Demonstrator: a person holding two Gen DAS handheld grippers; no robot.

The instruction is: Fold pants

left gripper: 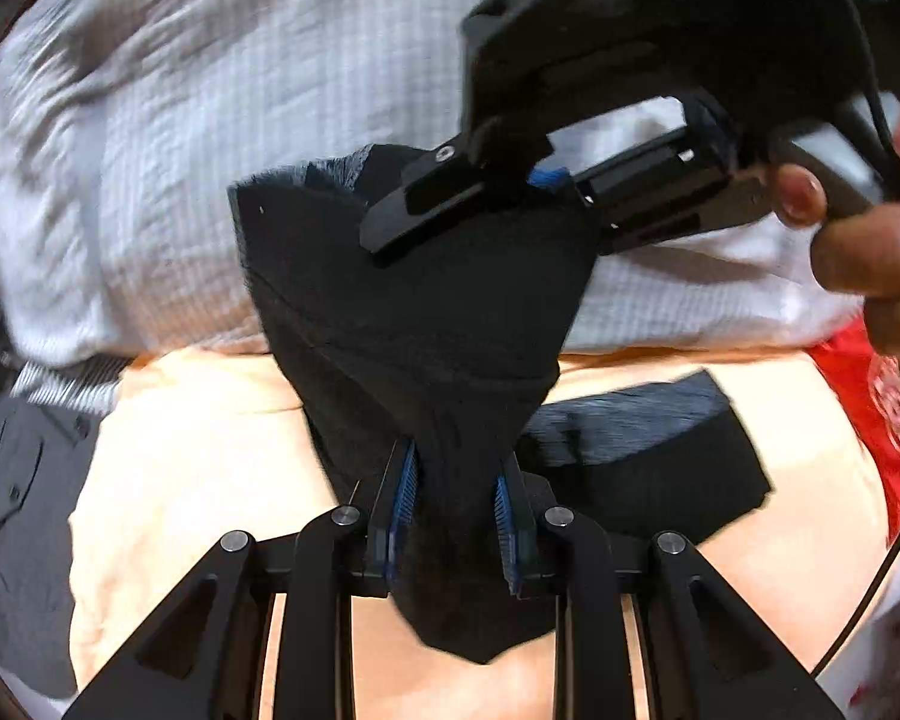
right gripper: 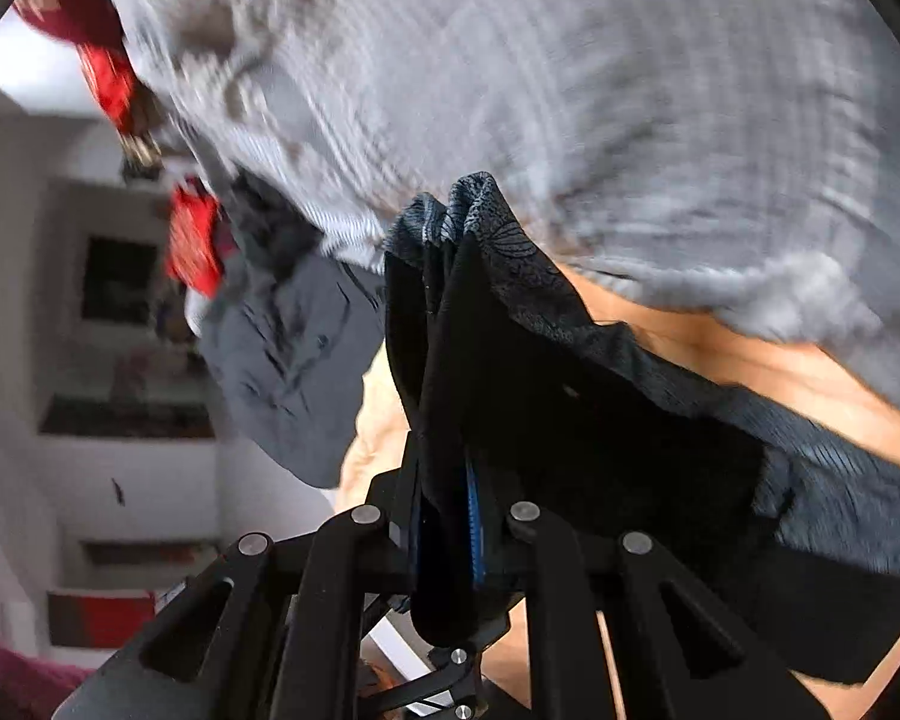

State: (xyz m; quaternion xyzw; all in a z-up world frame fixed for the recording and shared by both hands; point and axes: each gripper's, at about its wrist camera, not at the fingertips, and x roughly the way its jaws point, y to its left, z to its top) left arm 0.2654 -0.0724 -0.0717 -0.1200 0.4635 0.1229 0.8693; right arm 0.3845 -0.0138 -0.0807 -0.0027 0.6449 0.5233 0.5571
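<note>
The left gripper (left gripper: 457, 498) pinches a bunched fold of the black pants (left gripper: 426, 312) between its blue-padded fingers (left gripper: 405, 480); the cloth rises from there to the right gripper (left gripper: 390, 234), whose jaws are pressed together on another edge of it. In the right wrist view, the right gripper (right gripper: 450, 510) clamps the dark fabric (right gripper: 546, 360), which hangs over a peach sheet (left gripper: 198, 450) beside a pale checked blanket (left gripper: 180, 120). A hand (left gripper: 870, 228) grips the right tool.
</note>
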